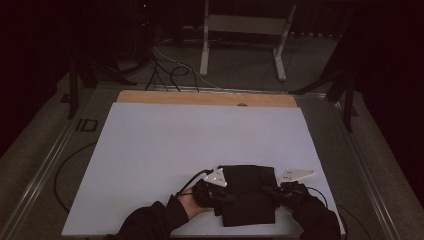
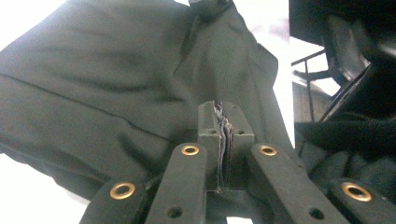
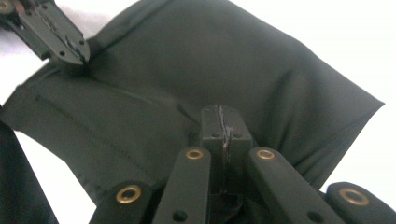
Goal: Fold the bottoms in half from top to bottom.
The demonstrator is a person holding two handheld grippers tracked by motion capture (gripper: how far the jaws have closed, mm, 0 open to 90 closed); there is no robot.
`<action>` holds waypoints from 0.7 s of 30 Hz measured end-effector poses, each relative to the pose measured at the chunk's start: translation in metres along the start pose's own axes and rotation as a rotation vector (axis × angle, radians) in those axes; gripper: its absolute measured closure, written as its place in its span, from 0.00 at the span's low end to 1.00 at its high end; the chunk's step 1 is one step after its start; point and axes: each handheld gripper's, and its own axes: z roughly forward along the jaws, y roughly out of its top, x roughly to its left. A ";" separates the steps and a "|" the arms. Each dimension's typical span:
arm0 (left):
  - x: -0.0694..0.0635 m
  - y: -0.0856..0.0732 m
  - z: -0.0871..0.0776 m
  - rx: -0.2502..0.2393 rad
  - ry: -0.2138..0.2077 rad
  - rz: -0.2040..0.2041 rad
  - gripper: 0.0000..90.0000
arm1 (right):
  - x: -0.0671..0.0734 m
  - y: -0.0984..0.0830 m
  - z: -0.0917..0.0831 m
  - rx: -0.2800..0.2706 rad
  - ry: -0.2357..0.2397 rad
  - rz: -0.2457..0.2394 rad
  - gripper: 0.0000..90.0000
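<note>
A black folded cloth [image 1: 248, 192] lies near the front edge of the white table cover [image 1: 200, 135], between my two hands. My left gripper [image 1: 216, 192] is shut on the cloth's left edge; in the left gripper view several layers of fabric [image 2: 116, 79] are pinched between its jaws [image 2: 223, 135]. On the cloth's right edge my right gripper [image 1: 280, 192] is shut; its own view shows a thin fold of the cloth [image 3: 196, 70] clamped between the jaws [image 3: 224, 130]. The left gripper [image 3: 56, 35] also appears at the top left of the right gripper view, biting the cloth's far corner.
The white cover lies over a wooden tabletop [image 1: 205, 98] whose far edge shows. Cables [image 1: 170, 75] and a white metal frame [image 1: 240, 35] stand on the floor beyond. A cable [image 1: 70, 165] loops off the table's left side.
</note>
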 end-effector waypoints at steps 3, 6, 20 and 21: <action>-0.001 -0.002 0.000 0.008 -0.008 0.004 0.95 | 0.003 -0.003 0.000 0.013 0.014 0.006 1.00; -0.002 -0.004 0.000 0.014 -0.010 0.015 0.93 | 0.006 -0.006 -0.002 0.023 0.022 0.011 1.00; -0.002 -0.001 -0.013 -0.094 0.022 0.011 0.32 | 0.006 -0.027 -0.038 -0.066 -0.042 0.089 0.75; 0.000 0.000 -0.014 -0.103 0.023 0.000 0.27 | 0.005 -0.029 -0.039 -0.064 -0.042 0.093 0.73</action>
